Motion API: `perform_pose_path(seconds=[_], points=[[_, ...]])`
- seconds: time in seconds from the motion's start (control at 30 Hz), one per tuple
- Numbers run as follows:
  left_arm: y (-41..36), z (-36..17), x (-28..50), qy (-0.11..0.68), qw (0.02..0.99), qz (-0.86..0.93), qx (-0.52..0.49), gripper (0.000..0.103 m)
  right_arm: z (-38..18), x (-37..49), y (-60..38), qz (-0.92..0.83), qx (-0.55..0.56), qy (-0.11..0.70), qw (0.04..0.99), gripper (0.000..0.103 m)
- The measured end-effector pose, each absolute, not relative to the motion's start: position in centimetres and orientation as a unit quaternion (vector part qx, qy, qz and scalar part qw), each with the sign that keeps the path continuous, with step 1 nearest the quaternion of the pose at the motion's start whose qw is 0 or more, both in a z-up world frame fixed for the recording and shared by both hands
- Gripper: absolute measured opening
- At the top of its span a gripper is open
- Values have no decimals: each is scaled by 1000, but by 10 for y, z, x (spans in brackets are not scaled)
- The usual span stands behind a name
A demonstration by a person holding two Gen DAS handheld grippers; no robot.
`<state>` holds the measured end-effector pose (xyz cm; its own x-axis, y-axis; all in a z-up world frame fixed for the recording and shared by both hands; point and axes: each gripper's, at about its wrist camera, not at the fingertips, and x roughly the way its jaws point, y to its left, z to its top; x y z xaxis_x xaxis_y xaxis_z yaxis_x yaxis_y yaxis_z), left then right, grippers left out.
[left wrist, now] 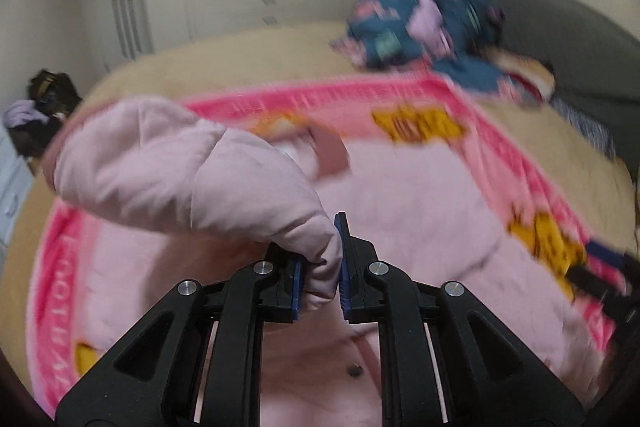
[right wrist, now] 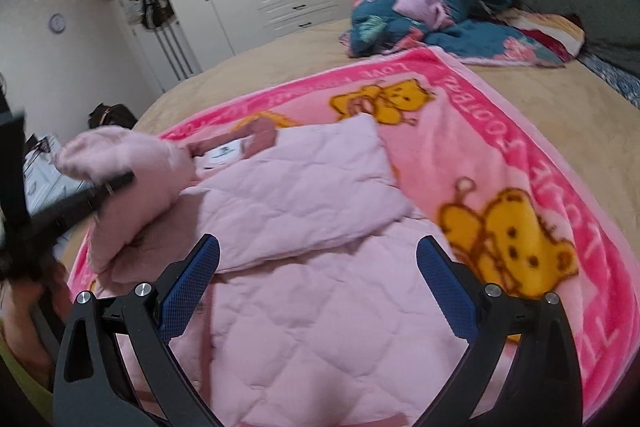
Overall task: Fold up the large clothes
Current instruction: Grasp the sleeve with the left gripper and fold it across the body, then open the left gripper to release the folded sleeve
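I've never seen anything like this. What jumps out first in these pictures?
The bright pink bear blanket spread over the bed grabs the eye, with a pale pink quilted jacket lying on it. The left gripper pinches the jacket's sleeve and holds it up in the air, while the right gripper hangs wide open above the jacket.

The left gripper (left wrist: pixel 320 271) is raised, its blue-padded jaws clamped on pale pink fabric. The right gripper (right wrist: pixel 318 267) hangs low, jaws spread wide, holding nothing.
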<state>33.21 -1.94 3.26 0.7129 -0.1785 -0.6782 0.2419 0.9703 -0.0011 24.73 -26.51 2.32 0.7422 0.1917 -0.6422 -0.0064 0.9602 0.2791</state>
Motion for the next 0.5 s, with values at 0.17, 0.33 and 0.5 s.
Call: perform_pose_path(seconds=[0.17,0.33,0.5], points=[[-43,-9,329,383,910,-131,93,10,9,251,-289,31,151,365,918,98],[-65,-20,322,376,900,-146,163,17,2,253,-301,19,161,371,914,98],[-68,-26,315,380,894,-186,149,41,1,256,-305,14,163,374,913,98]])
